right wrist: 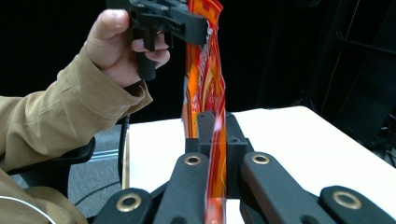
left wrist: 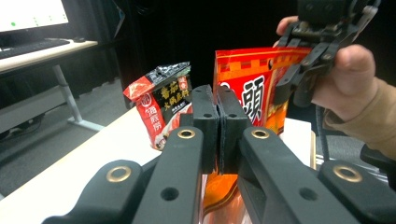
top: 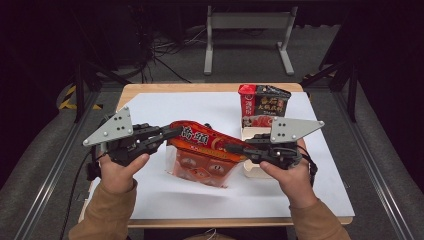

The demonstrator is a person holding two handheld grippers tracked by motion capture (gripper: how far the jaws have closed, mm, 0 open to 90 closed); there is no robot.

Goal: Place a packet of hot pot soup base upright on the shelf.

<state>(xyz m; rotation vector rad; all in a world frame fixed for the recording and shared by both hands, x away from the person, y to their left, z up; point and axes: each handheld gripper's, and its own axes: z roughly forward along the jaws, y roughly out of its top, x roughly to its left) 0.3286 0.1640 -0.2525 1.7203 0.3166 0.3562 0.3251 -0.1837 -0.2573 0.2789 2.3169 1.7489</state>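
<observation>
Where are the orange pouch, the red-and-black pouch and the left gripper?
orange pouch [top: 202, 162]: high view, front face below the top seal.
red-and-black pouch [top: 262, 107]: high view, printed front.
left gripper [top: 172, 132]: high view, jaw tips clamped on the orange pouch's top corner.

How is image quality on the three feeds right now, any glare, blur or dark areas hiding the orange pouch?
High view: white sheet evenly lit, surroundings dark, orange pouch glossy but readable. Left gripper view: the left tool is sharp, pouch print legible, a bright monitor top left, background black. Right gripper view: the pouch edge in the right tool is soft and streaky close up, tabletop bright, background black.
</observation>
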